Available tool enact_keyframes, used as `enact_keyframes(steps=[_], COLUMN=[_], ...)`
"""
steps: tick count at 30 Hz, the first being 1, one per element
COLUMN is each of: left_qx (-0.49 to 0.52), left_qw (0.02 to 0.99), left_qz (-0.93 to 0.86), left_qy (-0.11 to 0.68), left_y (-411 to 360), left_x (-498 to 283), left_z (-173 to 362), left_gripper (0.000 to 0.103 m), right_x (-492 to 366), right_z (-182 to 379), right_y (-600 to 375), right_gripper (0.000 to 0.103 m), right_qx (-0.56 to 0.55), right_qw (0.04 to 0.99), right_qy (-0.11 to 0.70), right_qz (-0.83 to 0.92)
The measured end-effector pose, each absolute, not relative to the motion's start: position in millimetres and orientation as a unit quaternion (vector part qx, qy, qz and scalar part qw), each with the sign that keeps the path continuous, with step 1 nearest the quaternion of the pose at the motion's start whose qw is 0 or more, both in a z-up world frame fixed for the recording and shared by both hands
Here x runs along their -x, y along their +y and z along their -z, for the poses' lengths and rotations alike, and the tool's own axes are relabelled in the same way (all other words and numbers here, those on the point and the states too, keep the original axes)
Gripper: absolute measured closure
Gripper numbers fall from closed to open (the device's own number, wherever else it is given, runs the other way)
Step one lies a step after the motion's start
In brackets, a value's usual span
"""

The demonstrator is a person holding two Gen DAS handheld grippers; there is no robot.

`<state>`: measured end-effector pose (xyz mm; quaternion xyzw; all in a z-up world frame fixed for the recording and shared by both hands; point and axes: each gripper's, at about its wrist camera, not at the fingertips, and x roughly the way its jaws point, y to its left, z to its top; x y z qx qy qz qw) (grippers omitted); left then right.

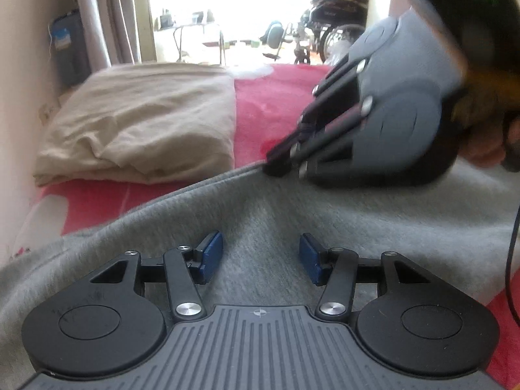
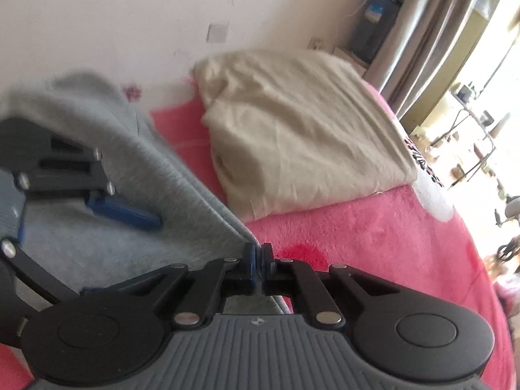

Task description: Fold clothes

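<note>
A grey sweatshirt [image 1: 260, 201] lies spread over the pink bed cover [image 1: 269, 97]. My left gripper [image 1: 261, 255] hovers just above its middle, open, and between the blue pads [image 1: 213, 253] there is only flat cloth. My right gripper [image 2: 258, 260] is shut on the sweatshirt's folded far edge [image 2: 208, 201], where the grey cloth meets the pink cover. In the left wrist view the right gripper [image 1: 276, 162] comes in from the upper right, tip down on that edge, held by a hand [image 1: 484, 143]. In the right wrist view, one blue finger [image 2: 123, 211] of the left gripper rests over the grey cloth.
A folded beige blanket [image 2: 292, 130] lies on the pink bed cover [image 2: 373, 243] beyond the sweatshirt, against the wall [image 2: 130, 16]. Curtains [image 2: 438, 32] and a bright window are at the far side. A black cable [image 1: 510, 260] hangs at the right.
</note>
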<state>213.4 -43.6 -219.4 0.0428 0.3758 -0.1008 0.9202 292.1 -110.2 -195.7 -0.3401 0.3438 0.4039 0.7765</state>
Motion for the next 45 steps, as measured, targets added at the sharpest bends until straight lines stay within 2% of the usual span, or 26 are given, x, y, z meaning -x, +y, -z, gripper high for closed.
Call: enact_keyframes(steps=[4,6,7,12,17,20,24,29,31,36,40,45], left_qx=[-0.059,-0.060,-0.060,-0.054,-0.033,-0.039,-0.062,-0.070,-0.068,-0.072,-0.104,-0.109], left_qw=[0.922,0.922,0.922,0.918,0.915,0.912,0.911,0.913,0.915,0.919,0.913,0.917], left_qz=[0.097,0.098,0.099,0.099,0.106,0.115,0.111,0.097,0.090,0.093,0.108,0.106], left_qy=[0.370,0.370,0.371,0.380,0.389,0.392,0.393,0.389,0.388,0.378,0.379,0.368], left_y=[-48.7,-48.9,-48.6,-46.5,-48.2,-54.4,-62.4,-63.7,-62.8,-69.7,-88.8,-92.2], left_x=[-207.2,-205.2,-204.9,-204.8,-202.9,-201.4,-201.6,-200.8,-200.2,-195.6,-195.7,-184.1], left_z=[220.8,220.1,220.0,216.2,209.6,209.9,213.9,211.3,209.3,204.1,209.3,199.9], left_gripper=[0.050,0.049,0.049,0.049,0.049,0.049,0.049,0.049,0.049,0.049,0.049,0.049], right_x=[-292.1,-304.2,-311.5,-338.6,-309.1,-292.1,-304.8,-306.5,-289.2,-228.8,-213.6,-190.0], right_z=[214.6,199.4,190.2,141.4,128.5,147.4,195.4,170.7,147.0,99.3,116.2,98.7], right_y=[-105.6,-124.9,-138.2,-241.1,-308.3,-318.4,-327.9,-373.8,-397.9,-447.7,-484.6,-519.3], right_gripper=[0.094,0.071,0.070,0.070,0.069,0.071,0.073,0.071,0.071,0.064,0.065,0.064], right_qx=[0.347,0.297,0.267,0.122,0.102,0.100,0.142,0.030,0.006,0.039,0.079,-0.061], right_qw=[0.780,0.804,0.819,0.876,0.867,0.851,0.875,0.923,0.930,0.937,0.928,0.953], right_qy=[0.342,0.354,0.359,0.385,0.409,0.434,0.447,0.384,0.367,0.345,0.363,0.291], right_qz=[-0.392,-0.374,-0.360,-0.264,-0.266,-0.277,-0.122,0.008,-0.007,-0.049,-0.002,0.063])
